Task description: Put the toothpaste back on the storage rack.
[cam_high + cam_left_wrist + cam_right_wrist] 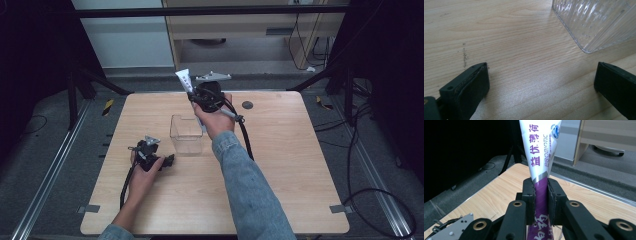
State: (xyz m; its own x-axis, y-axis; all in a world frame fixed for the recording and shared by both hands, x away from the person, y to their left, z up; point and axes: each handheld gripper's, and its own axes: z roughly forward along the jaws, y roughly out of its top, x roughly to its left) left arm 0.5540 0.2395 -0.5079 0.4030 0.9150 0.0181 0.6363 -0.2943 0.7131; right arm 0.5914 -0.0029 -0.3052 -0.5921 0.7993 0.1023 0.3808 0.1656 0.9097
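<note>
The right gripper is clamped on a white and purple toothpaste tube, held up above the far edge of the wooden table, crimped end upward. The left gripper rests on the tabletop with its jaws spread wide and nothing between them. Just beside it, between the two grippers, stands a clear ribbed plastic box; the table's right half lies bare
</note>
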